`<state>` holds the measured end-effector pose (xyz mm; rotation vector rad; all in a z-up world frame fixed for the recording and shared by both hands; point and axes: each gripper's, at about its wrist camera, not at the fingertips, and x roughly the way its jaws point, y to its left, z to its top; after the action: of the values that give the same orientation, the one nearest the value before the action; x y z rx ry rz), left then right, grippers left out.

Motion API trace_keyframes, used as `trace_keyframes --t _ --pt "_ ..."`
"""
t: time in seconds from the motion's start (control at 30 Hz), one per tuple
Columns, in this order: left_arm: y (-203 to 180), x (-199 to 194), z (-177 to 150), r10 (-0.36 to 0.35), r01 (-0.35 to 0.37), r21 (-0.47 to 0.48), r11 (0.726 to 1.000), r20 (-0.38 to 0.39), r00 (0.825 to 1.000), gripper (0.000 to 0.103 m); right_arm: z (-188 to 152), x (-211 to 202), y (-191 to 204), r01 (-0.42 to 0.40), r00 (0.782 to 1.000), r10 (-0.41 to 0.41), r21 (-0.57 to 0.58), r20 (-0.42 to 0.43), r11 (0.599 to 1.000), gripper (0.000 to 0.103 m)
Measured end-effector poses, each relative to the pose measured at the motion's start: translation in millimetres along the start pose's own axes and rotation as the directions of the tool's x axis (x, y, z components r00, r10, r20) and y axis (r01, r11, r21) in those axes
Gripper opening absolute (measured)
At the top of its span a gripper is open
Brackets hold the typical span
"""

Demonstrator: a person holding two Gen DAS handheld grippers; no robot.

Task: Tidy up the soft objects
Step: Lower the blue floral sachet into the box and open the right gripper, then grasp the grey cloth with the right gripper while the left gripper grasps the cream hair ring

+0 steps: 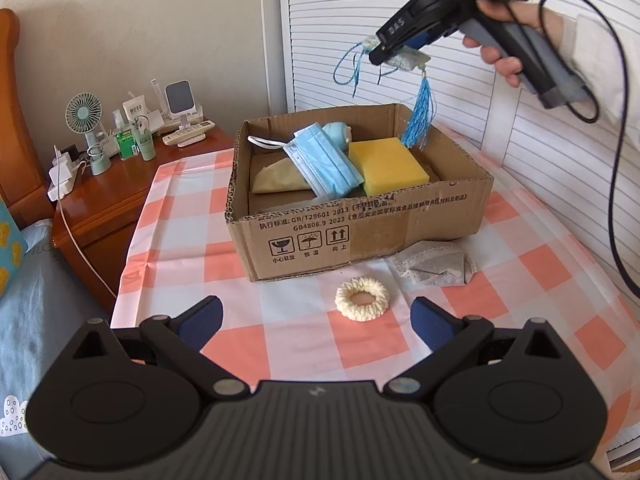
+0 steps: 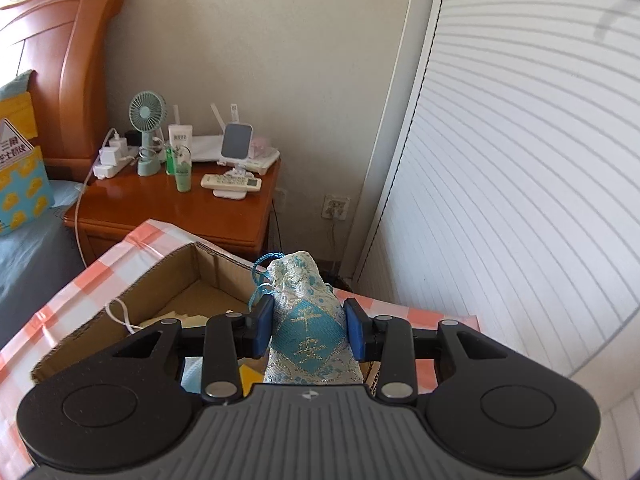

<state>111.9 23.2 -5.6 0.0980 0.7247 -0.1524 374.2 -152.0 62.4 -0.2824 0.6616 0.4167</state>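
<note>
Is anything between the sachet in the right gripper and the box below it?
Nothing visible. The right gripper holds the sachet in open air above the open-topped cardboard box; only its tassel hangs toward the yellow sponge.

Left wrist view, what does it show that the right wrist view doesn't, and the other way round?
Only the left wrist view shows the cream scrunchie, grey cloth, yellow sponge and the open left gripper. Only the right wrist view shows the sachet's patterned face, pinched by the right gripper, and a wall socket. Both show the cardboard box and nightstand fan.
</note>
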Motion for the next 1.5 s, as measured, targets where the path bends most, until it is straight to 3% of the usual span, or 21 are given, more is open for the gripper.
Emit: trace_keyframes --t 0.13,0.2,0.23,0.3,0.4,0.47,0.77,1.17,1.37,1.5 --pt "-0.6 1.6 0.7 0.009 -0.009 -0.001 1.0 -0.004 1.0 0.1 -3.4 27.3 -5.0 0.026 0.999 -0.026 0.005 -0.043 1.0 0.043" --pt "-0.1 3.1 0.5 0.011 -0.011 -0.003 1.0 -0.01 1.0 0.1 -6.0 40.7 -5.0 0.036 0.996 -0.035 0.014 -0.084 0.999 0.053" --pt "-0.4 4.2 0.2 0.012 -0.012 -0.004 1.0 -0.013 1.0 0.1 -8.0 44.0 -4.7 0.053 0.995 -0.051 0.016 -0.091 0.998 0.064" --pt "-0.4 6.1 -0.3 0.014 -0.014 -0.007 1.0 -0.021 1.0 0.1 -13.8 44.4 -4.6 0.061 0.993 -0.059 0.024 -0.098 0.998 0.068" --pt "-0.3 5.7 -0.9 0.014 -0.014 -0.005 1.0 -0.022 1.0 0.1 -19.9 37.7 -5.6 0.044 0.993 -0.039 0.047 -0.11 0.998 0.074" --pt "0.1 3.8 -1.3 0.013 -0.014 -0.007 1.0 -0.017 1.0 0.1 -23.1 30.1 -5.1 0.056 0.993 -0.05 0.056 -0.109 0.997 0.086" --pt "1.2 -6.8 -4.7 0.003 -0.003 -0.012 1.0 0.002 1.0 0.1 -45.0 -17.2 7.0 0.043 0.994 -0.032 0.109 -0.105 0.993 0.102" --pt "8.5 -22.3 -11.5 0.009 -0.009 -0.017 1.0 0.017 1.0 0.1 -109.6 -76.9 41.6 0.043 0.996 -0.025 0.233 -0.08 0.972 0.103" --pt "14.5 -26.8 -16.0 0.014 -0.014 -0.032 0.999 0.021 1.0 0.1 -148.7 -80.0 68.8 0.052 0.997 -0.035 0.261 -0.068 0.964 0.103" --pt "19.2 -27.4 -20.3 0.015 -0.015 -0.044 0.999 0.017 1.0 0.1 -167.7 -63.6 82.7 0.064 0.994 -0.033 0.299 -0.107 0.952 0.103"
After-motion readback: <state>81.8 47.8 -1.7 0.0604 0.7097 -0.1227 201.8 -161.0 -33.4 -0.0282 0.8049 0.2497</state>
